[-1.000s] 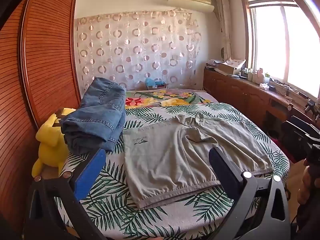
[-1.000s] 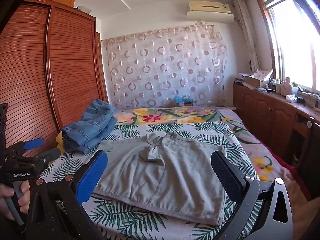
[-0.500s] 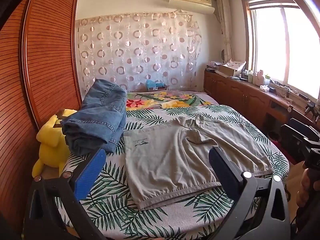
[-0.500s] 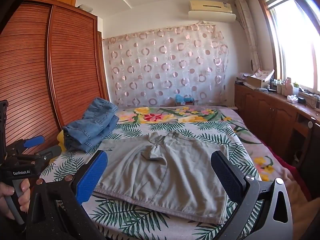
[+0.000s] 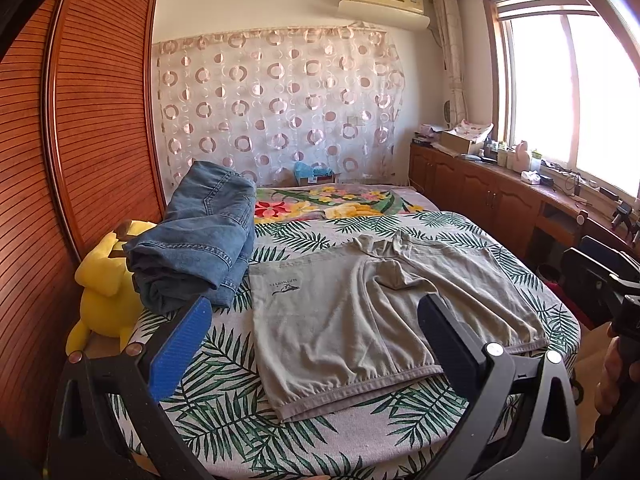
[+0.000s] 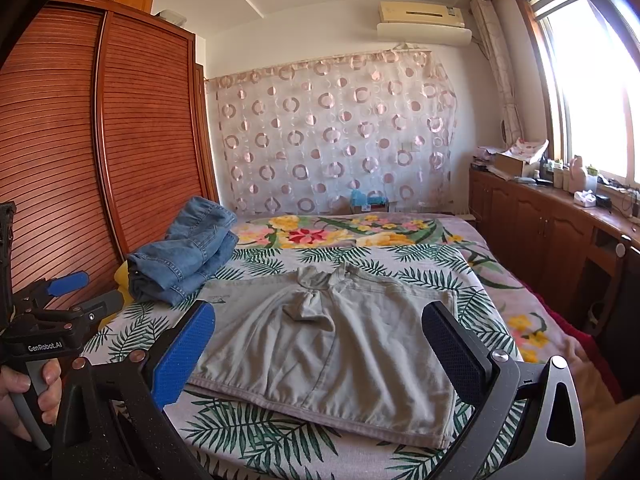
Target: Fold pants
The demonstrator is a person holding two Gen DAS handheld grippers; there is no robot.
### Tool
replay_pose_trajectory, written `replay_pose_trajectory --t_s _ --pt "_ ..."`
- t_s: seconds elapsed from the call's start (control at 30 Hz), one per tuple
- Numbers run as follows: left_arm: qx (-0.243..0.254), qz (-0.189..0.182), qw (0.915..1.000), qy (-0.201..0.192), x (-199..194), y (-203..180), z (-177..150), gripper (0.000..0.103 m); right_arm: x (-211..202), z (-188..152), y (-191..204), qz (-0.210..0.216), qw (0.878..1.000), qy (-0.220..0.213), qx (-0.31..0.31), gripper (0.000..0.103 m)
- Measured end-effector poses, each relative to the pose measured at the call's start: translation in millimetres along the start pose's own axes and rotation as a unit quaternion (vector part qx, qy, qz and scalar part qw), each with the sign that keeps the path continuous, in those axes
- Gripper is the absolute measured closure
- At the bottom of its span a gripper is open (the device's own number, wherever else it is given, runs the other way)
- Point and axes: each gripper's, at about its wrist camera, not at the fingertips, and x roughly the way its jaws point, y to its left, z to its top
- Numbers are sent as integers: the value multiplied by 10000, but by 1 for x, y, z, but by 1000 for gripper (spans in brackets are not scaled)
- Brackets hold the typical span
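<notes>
Grey shorts [image 5: 360,312] lie spread flat on the leaf-print bed cover, waistband toward me, a small bunch of cloth at the crotch; they also show in the right wrist view [image 6: 332,344]. My left gripper [image 5: 312,328] is open and empty, held back from the bed's near edge in front of the shorts. My right gripper [image 6: 318,344] is open and empty, also short of the near edge. The left gripper also shows at the left edge of the right wrist view [image 6: 60,300].
Folded blue jeans [image 5: 200,244] lie on the bed's left side beside a yellow plush toy [image 5: 104,284]. A slatted wooden wardrobe [image 6: 80,152] stands at the left. A wooden counter [image 5: 520,196] with clutter runs under the window at the right.
Both grippers have tilted up slightly and drawn a little back; the shorts sit lower in both views. The shorts and jeans have not moved.
</notes>
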Motion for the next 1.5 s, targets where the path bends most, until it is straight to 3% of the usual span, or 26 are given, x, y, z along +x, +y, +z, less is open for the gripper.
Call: replay_pose_trajectory --t_s 1.5 --pt "13 14 10000 -4 -1 -1 0 0 1 -1 2 24 10000 6 40 0"
